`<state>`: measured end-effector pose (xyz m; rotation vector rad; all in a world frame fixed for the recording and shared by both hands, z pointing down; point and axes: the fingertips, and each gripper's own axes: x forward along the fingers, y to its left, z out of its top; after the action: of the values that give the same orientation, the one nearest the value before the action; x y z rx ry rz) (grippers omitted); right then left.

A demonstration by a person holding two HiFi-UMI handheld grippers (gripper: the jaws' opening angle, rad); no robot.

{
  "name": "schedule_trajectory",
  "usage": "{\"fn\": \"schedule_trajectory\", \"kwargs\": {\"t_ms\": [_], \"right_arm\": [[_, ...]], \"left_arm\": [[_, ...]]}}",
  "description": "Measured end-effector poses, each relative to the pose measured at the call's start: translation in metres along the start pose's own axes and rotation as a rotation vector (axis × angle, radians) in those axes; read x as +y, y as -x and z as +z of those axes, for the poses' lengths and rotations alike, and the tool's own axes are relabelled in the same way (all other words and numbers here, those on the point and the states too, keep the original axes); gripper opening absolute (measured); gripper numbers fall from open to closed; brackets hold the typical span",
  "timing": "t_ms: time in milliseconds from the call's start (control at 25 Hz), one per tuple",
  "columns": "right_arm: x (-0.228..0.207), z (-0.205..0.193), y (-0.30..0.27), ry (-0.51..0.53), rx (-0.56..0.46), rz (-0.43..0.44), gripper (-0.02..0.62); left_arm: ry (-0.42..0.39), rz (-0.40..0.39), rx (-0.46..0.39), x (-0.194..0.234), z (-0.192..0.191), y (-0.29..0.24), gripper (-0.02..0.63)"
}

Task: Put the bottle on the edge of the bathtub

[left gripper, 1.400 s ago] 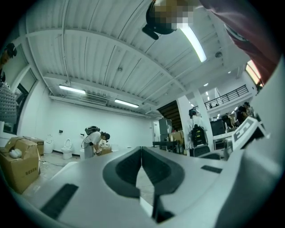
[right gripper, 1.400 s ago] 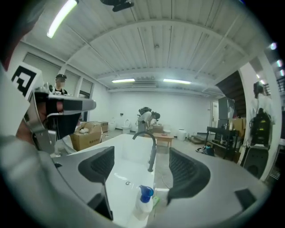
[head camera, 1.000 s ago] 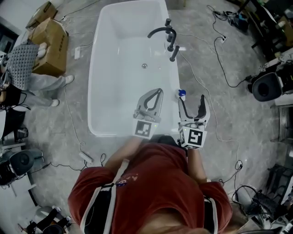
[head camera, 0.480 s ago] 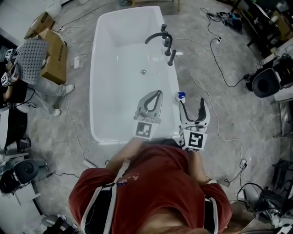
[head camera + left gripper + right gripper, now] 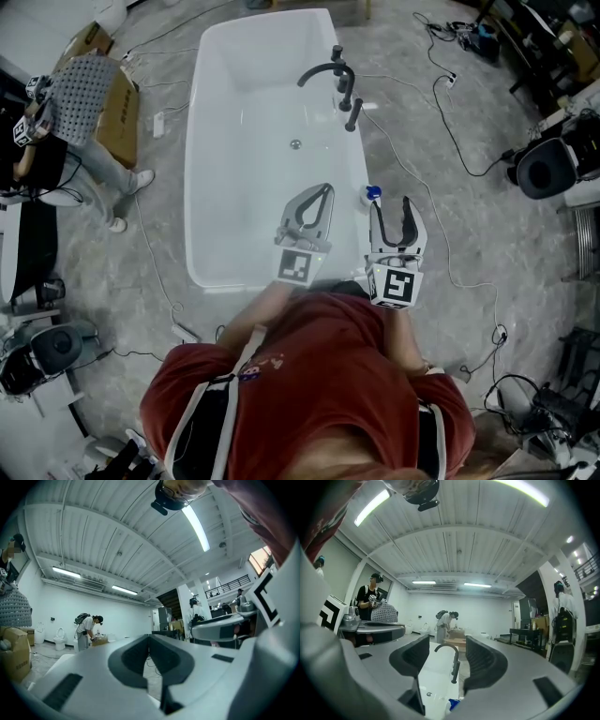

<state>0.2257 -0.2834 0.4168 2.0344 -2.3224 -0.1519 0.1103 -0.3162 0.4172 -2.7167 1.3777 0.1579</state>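
- Head view: a white bathtub (image 5: 192, 187) is seen from above, with a dark faucet (image 5: 333, 70) mounted on its right rim.
- The blue-capped bottle (image 5: 372, 195) is seen at that right rim, nearer the person than the faucet.
- The right gripper (image 5: 392, 204) is held just beside the bottle. Its jaws are parted and have just been closing, with nothing pressed between them.
- The left gripper (image 5: 326, 187) is held over the tub with its jaws brought together and nothing gripped.
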Motion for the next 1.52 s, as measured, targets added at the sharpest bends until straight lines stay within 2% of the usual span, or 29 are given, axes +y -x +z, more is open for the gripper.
{"fn": "schedule_trajectory", "kwargs": {"t_ms": [240,520,600,840,1520], "right_arm": [[-0.003,0.0,-0.001,-0.009,0.002,0.0,0.143],[-0.012,-0.012,0.003,0.005,0.043,-0.021,0.033],[-0.015,-0.016,0.004,0.005,0.06,-0.032,0.019],[-0.021,-0.021,0.005,0.01,0.097,-0.04,0.014],[-0.035,-0.026,0.007,0.018,0.116,-0.052,0.014]], "left_arm": [[0.001,-0.017,0.002,-0.004,-0.002,-0.005,0.015],[-0.013,-0.053,0.011,-0.017,-0.004,-0.012,0.015],[-0.009,-0.063,0.009,-0.02,-0.003,-0.013,0.015],[0.005,-0.068,0.01,-0.026,-0.003,-0.016,0.015],[0.009,-0.073,0.016,-0.037,-0.004,-0.022,0.015]]}}
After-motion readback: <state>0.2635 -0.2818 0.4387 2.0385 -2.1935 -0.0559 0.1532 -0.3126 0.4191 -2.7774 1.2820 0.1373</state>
